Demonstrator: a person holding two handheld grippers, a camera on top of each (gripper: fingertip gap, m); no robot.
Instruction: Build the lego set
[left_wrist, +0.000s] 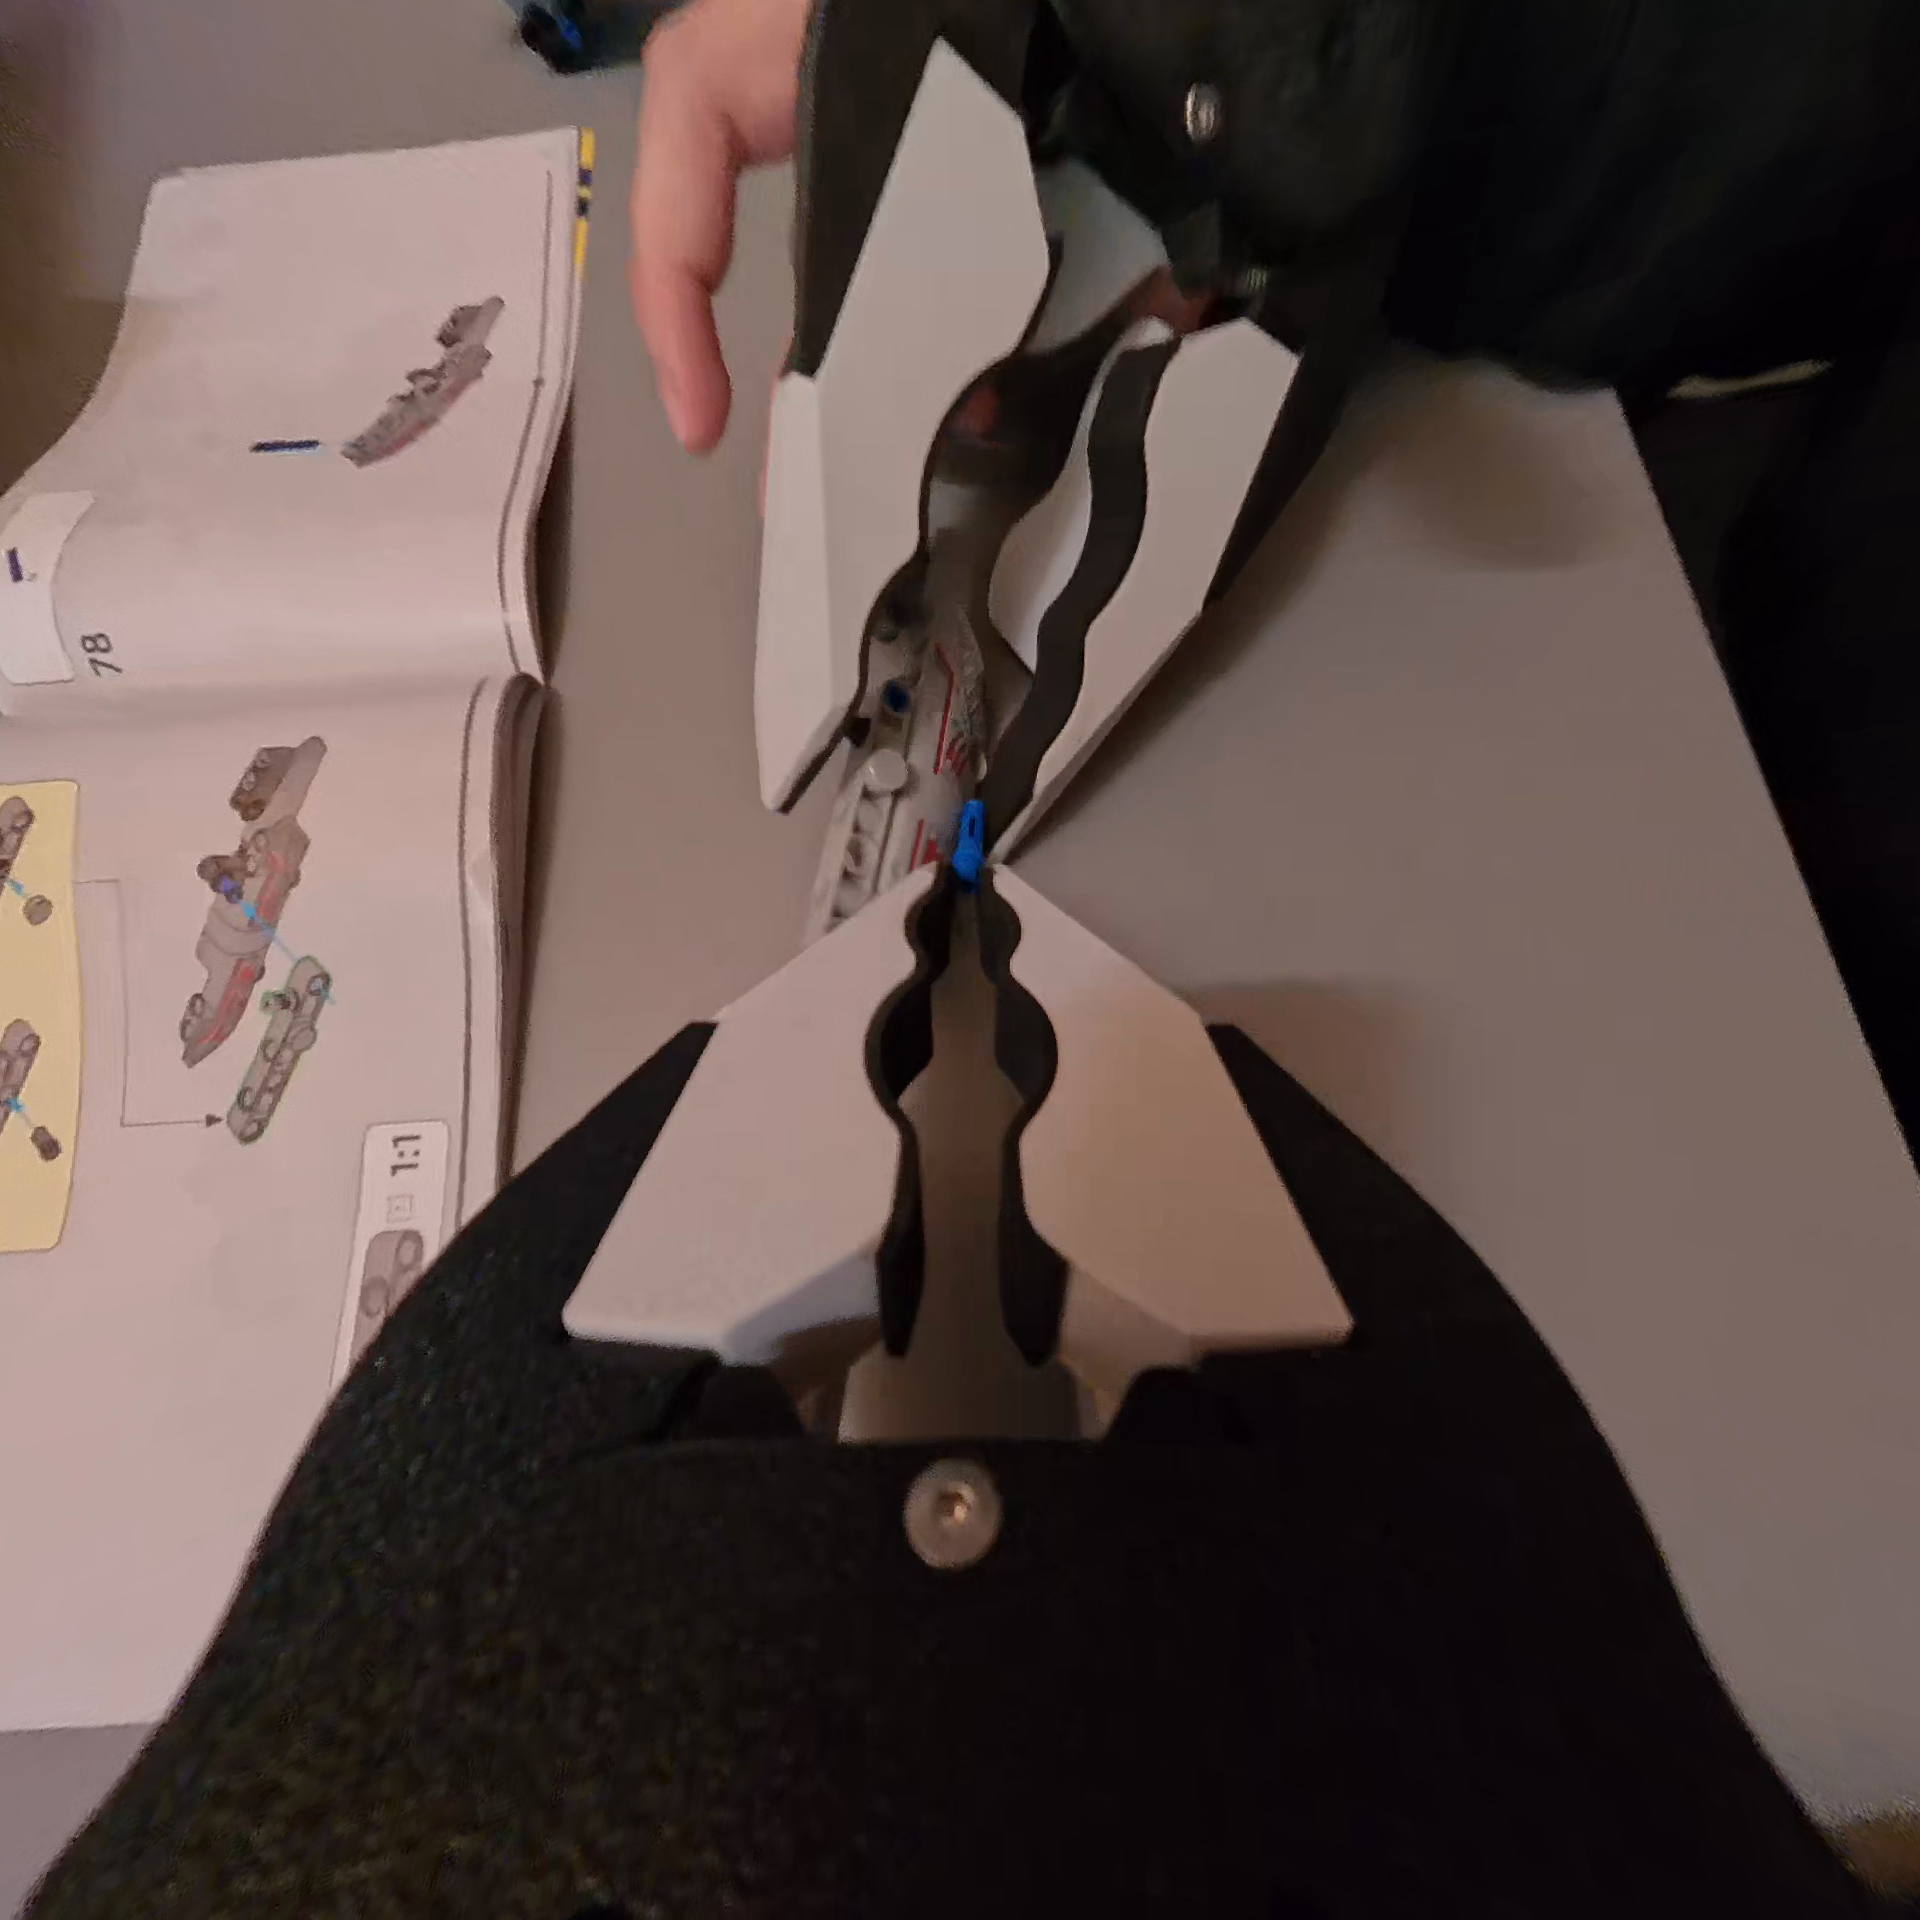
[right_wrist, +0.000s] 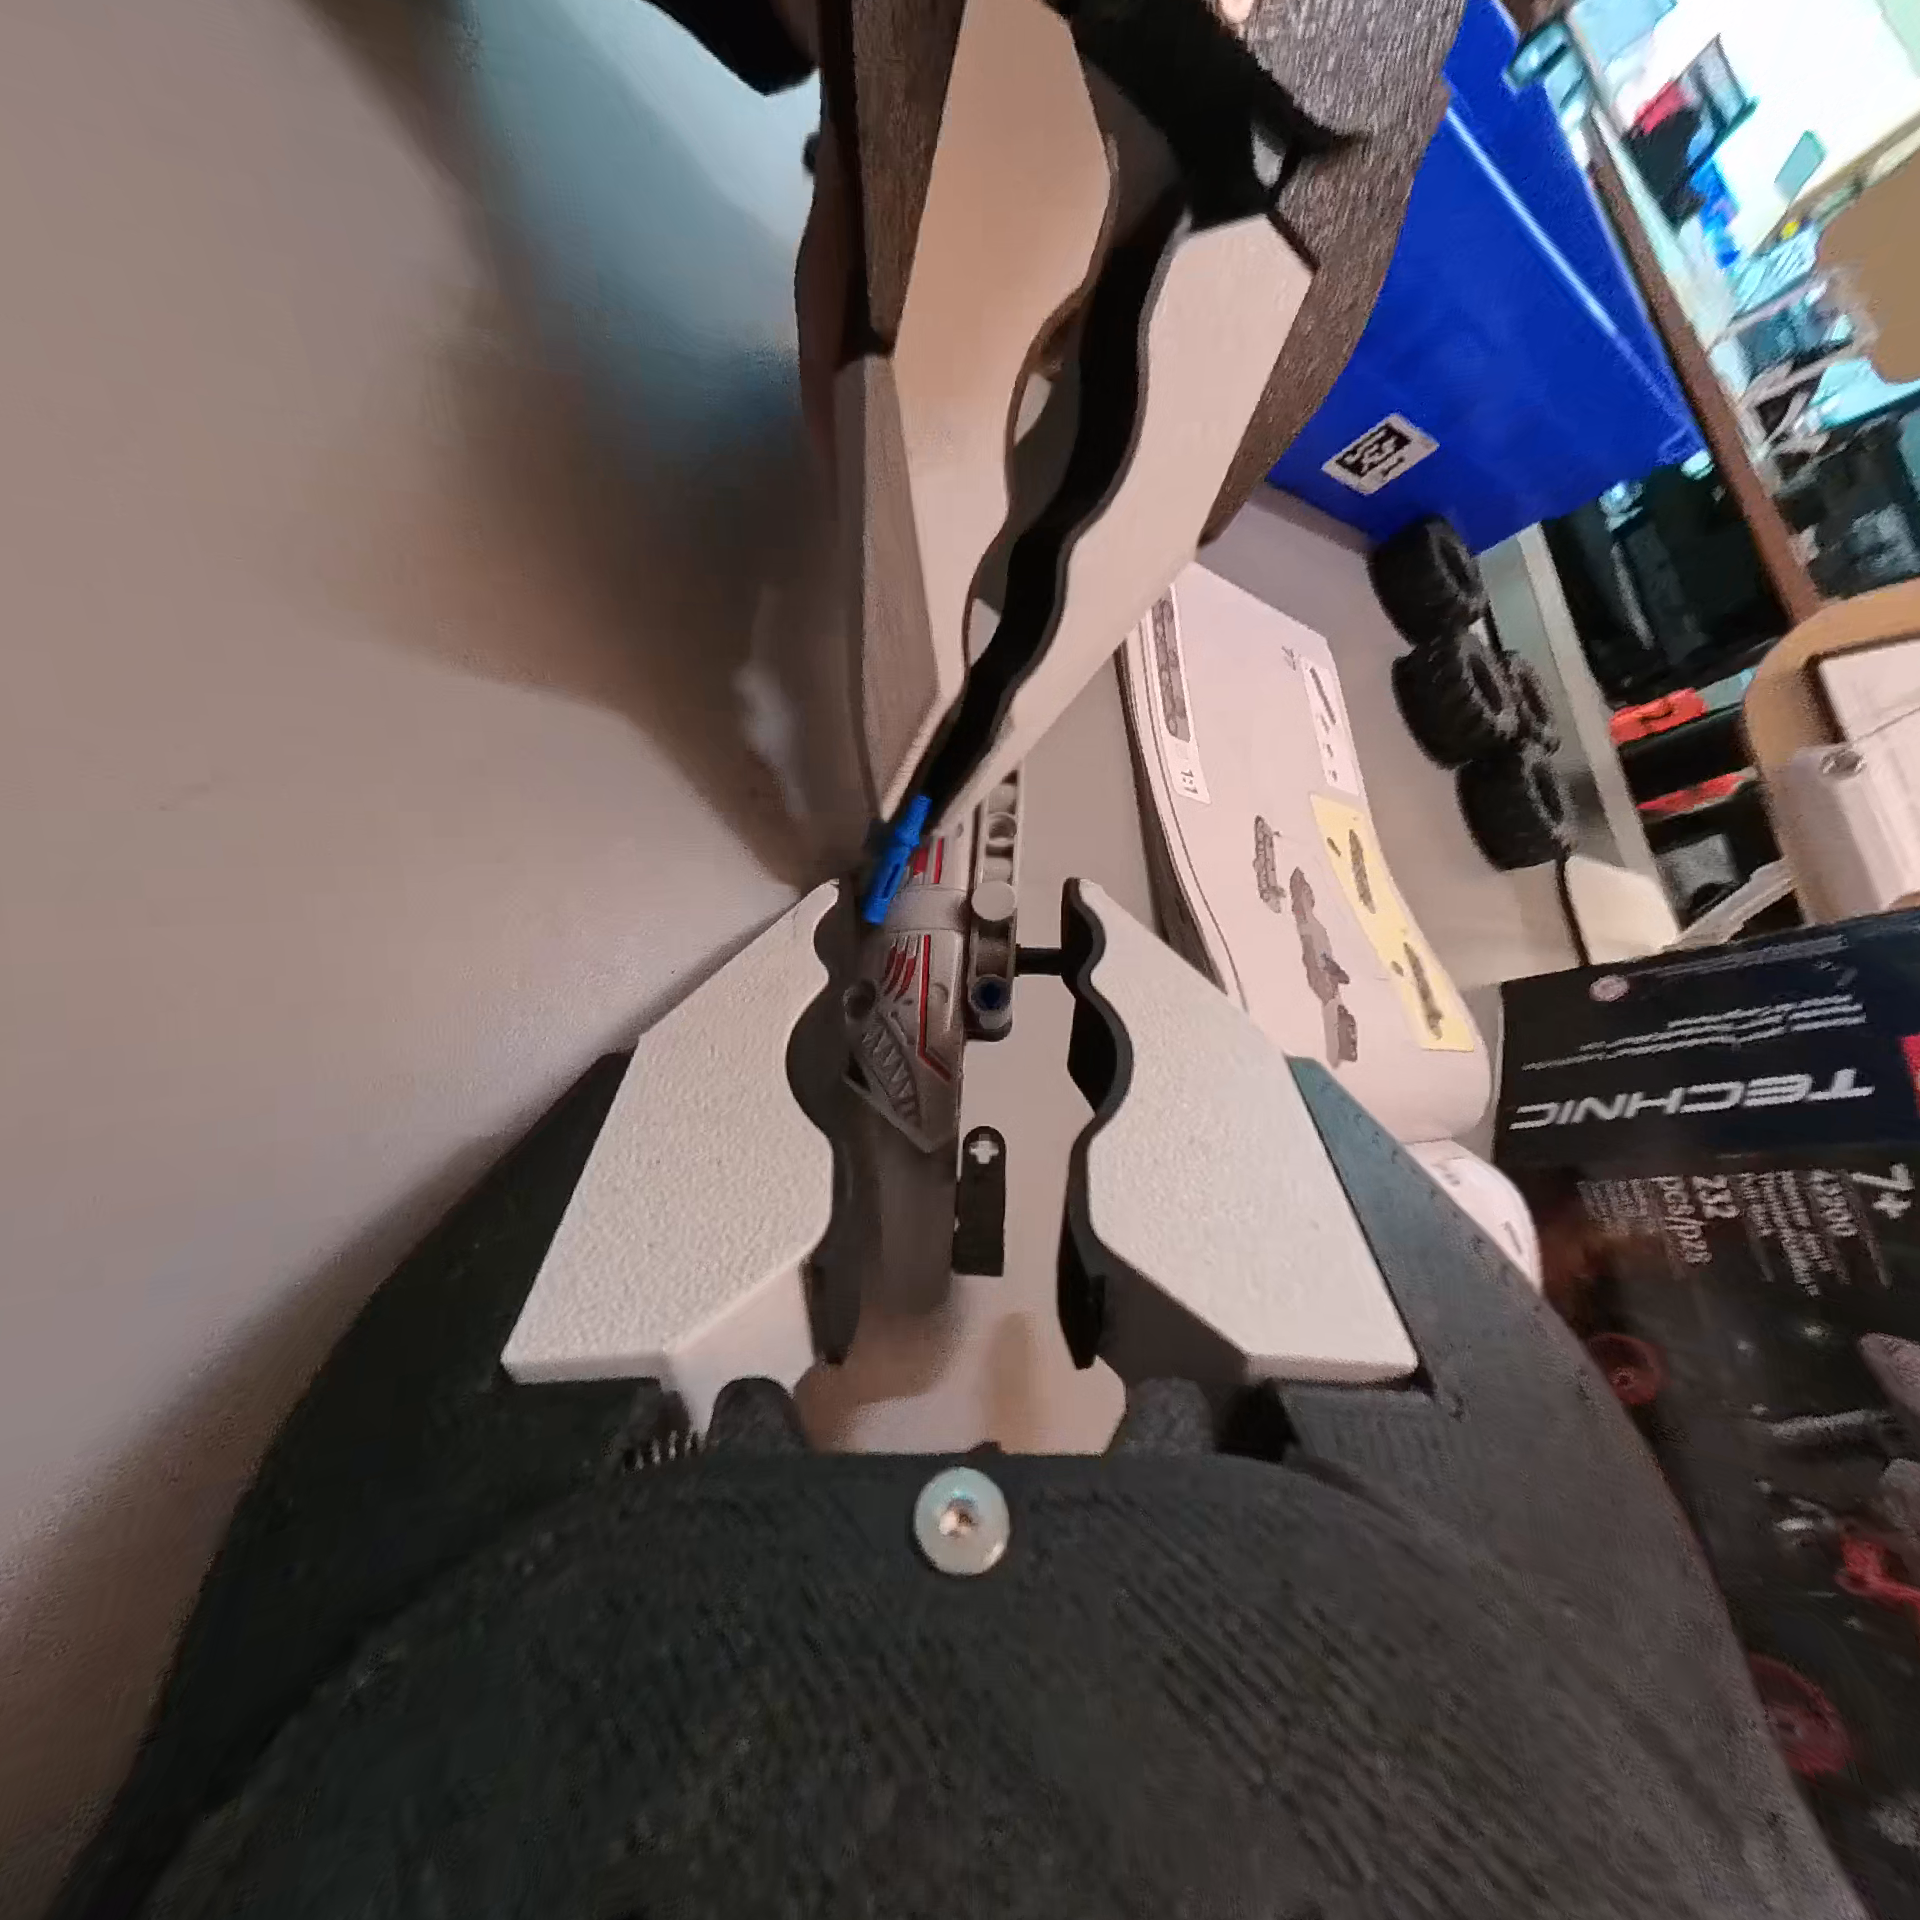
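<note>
My left gripper is shut on a small blue pin that sticks out past its fingertips. My right gripper is shut on a grey Lego assembly with red stripes and a black axle at its side. In the left wrist view the right gripper comes in from the top with the assembly between its fingers. In the right wrist view the left gripper comes from above and holds the blue pin against the assembly's left edge. Whether the pin sits in a hole is hidden.
An open instruction booklet lies to the left on the grey table; it also shows in the right wrist view. A bare hand hovers beside the right gripper. Black tyres, a blue bin and the set's box stand beyond the booklet.
</note>
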